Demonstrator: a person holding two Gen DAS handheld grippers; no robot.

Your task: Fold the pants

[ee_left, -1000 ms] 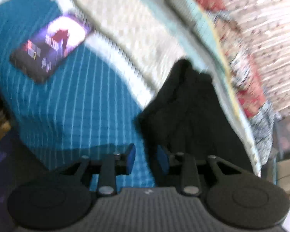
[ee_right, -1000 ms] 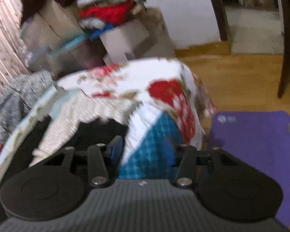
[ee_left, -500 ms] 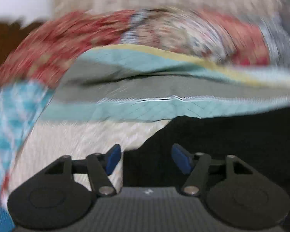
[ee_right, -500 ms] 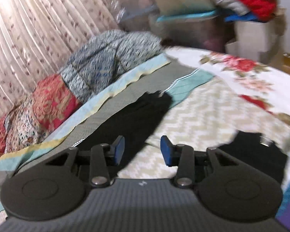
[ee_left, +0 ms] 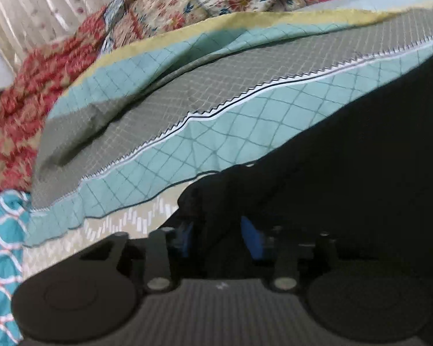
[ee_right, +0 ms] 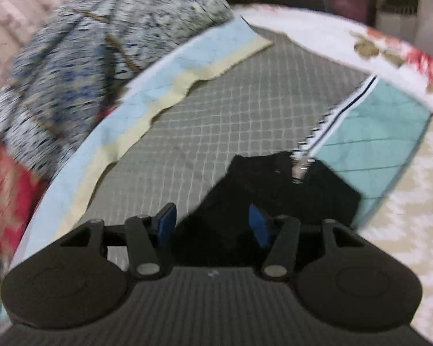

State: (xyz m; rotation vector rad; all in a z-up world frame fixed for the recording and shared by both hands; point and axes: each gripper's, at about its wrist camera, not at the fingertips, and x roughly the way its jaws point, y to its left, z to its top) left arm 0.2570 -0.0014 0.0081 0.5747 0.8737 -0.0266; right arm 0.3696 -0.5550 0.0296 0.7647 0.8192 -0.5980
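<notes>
Black pants (ee_left: 346, 158) lie on a patchwork bedspread (ee_left: 187, 109), filling the right and lower part of the left wrist view. My left gripper (ee_left: 216, 238) is open, with a raised fold of the black cloth between its blue pads (ee_left: 252, 242), not pinched. In the right wrist view the end of the pants (ee_right: 274, 190) lies on the grey and teal quilt (ee_right: 231, 109). My right gripper (ee_right: 212, 225) is open, low over that end, its blue pads (ee_right: 166, 225) on either side of the cloth.
A floral red blanket (ee_left: 29, 86) is bunched at the far side of the bed. A grey-blue speckled garment (ee_right: 86, 57) is heaped at the back left in the right wrist view. A beige zigzag cover (ee_right: 404, 216) lies to the right.
Both grippers have swung across the bed and come down onto the black pants. The left gripper now has a fold of cloth between its open pads; the right has opened wider over the pants' end.
</notes>
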